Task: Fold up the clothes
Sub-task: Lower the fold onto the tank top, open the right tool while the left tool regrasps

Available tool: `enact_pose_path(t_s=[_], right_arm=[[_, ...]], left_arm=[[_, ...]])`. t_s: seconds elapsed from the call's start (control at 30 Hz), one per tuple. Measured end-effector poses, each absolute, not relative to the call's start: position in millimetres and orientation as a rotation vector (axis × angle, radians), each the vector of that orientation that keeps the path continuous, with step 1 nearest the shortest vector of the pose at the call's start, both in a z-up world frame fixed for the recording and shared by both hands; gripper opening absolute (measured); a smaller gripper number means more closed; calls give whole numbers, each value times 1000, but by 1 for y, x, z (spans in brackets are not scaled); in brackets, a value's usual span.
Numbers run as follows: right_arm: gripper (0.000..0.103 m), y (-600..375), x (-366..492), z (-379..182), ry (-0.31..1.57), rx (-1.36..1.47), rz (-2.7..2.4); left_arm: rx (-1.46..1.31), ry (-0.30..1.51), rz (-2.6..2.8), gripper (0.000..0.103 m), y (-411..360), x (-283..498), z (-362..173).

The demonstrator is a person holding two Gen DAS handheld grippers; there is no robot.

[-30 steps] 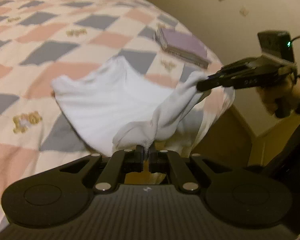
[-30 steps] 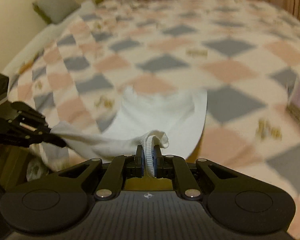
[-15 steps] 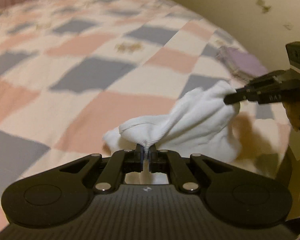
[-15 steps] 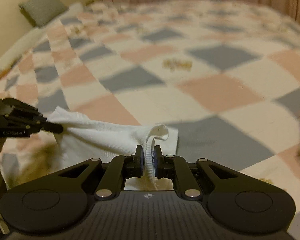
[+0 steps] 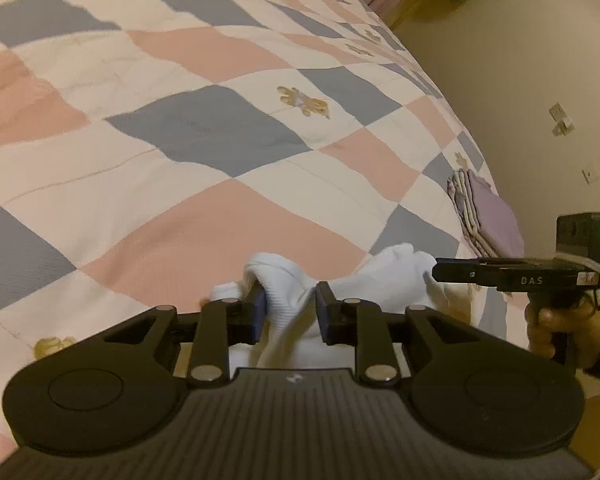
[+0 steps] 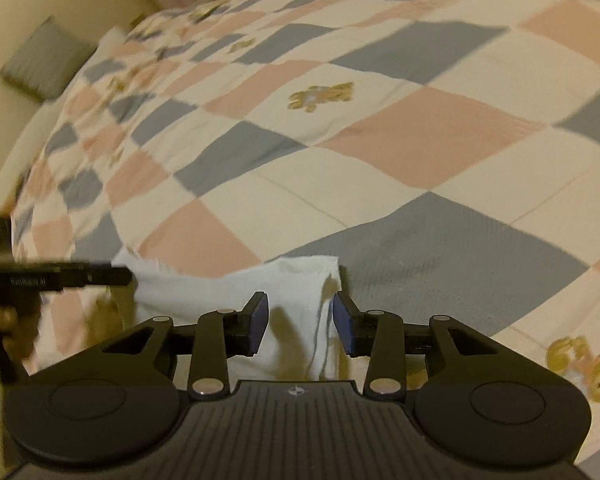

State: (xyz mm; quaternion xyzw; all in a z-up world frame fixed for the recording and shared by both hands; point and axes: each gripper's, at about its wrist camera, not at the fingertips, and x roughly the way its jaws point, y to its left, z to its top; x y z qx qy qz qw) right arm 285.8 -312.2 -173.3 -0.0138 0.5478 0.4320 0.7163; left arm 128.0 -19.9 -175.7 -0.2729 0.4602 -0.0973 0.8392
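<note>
While both claws stand apart, I see the white garment (image 5: 384, 280) lying bunched on the bed (image 5: 220, 184), near the bed's edge. My left claw (image 5: 290, 312) has its pads spread, with a ridge of the white cloth rising between them, but they do not press it. My right claw (image 6: 300, 318) is also spread, and a corner of the garment lies loose between its blue pads (image 6: 258, 322). In the left view the right claw comes in from the side, with its tip at the garment's far end.

Beyond the garment, further along the same bed edge, a folded stack (image 5: 484, 212) of purple cloth is resting.

I judge that a fold is being laid down, or that a new grip is being prepared; the pictures fit both. To do this step well, I would keep both claws low and level over the cloth. The garment is still lumpy, so its edges should be pulled flat and aligned before any crease is pressed.
</note>
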Motion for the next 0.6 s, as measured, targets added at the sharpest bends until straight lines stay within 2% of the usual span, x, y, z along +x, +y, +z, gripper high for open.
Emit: enact_pose_path(t_s=[0.03, 0.07, 0.17, 0.33, 0.6], right_arm=[[15, -311, 288, -175, 1218, -23, 947], [10, -310, 289, -175, 1221, -22, 938], [8, -311, 288, -163, 1159, -27, 957], [8, -305, 289, -171, 1154, -51, 937], [18, -311, 275, -166, 1151, -70, 920]], left_arm=[[-588, 975, -204, 11, -18, 130, -178], [-563, 957, -212, 3, -19, 128, -174], [-494, 870, -235, 3, -24, 118, -157], [-516, 952, -162, 4, -19, 114, -179], [-509, 982, -91, 21, -10, 105, -177]])
